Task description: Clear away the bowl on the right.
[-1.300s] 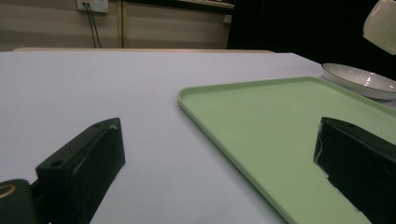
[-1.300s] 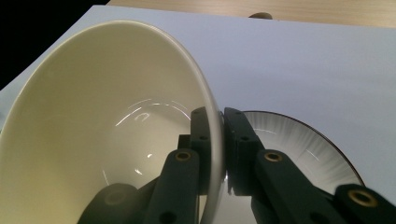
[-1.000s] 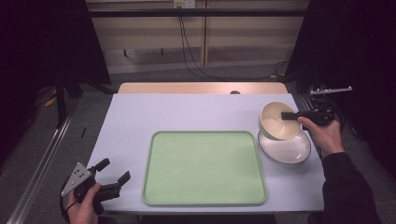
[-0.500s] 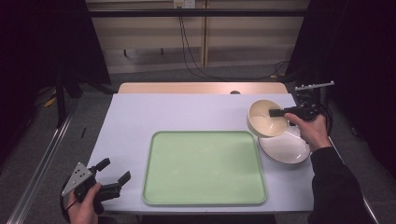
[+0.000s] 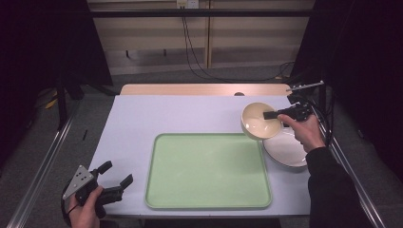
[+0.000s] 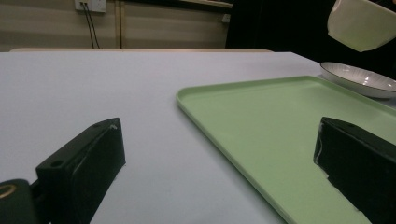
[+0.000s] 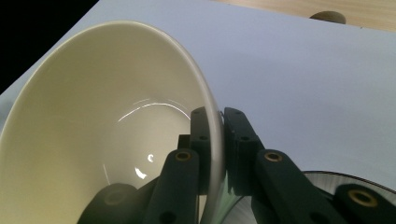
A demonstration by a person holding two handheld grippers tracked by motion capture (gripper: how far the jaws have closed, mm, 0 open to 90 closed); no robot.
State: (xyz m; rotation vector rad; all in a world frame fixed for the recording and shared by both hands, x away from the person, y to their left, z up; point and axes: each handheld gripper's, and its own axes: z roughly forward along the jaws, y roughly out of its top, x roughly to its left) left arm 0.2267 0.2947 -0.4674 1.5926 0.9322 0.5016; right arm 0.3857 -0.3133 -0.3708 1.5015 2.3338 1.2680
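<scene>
Bowl lifted off the plate, heading toward the tray.

A second ago the bowl (image 5: pixel 257 120) sat on the plate (image 5: pixel 287 150); now it hangs tilted in the air just left of and above the plate, beside the tray's (image 5: pixel 207 171) far right corner. The right gripper (image 5: pixel 272 115) has its jaws pinched tight on the bowl's rim, one jaw inside and one outside, as the right gripper view shows (image 7: pixel 214 140). The plate is bare and has stayed put, right of the tray. That the bowl has come free and shifted leftward suggests the pick is done and the carry is under way, probably to set it on the tray. The left gripper (image 5: pixel 114 179) has kept its place off the tray's near left corner, jaws spread wide, holding nothing.
</scene>
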